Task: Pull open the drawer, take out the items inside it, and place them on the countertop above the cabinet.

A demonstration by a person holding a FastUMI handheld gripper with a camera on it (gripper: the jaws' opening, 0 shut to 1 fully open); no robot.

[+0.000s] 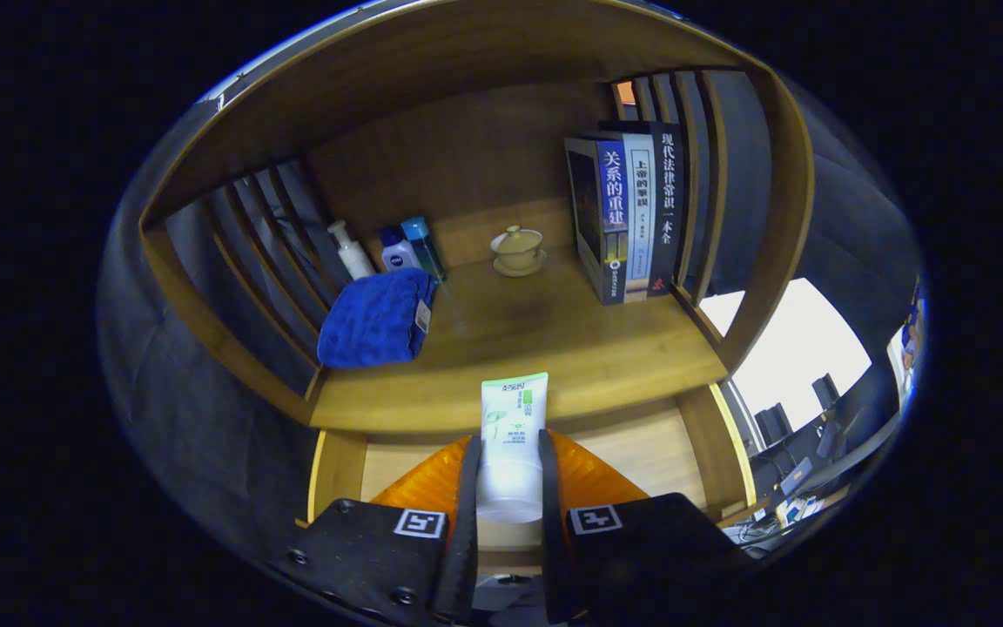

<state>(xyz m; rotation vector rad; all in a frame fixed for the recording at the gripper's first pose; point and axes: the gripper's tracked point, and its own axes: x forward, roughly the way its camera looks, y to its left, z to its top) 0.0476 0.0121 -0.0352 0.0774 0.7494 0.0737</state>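
The claw (510, 475) pinches a white-and-green cosmetic tube (512, 435) between both fingers, lifted just short of the wooden tabletop (554, 348), so one item seems out of the drawer (641, 444) below, its placing not yet done.

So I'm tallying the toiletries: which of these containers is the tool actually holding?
The white tube with the green top, clamped between the tool's fingers over the open drawer. The pump bottle and two blue bottles stand far back on the counter behind the blue towel.
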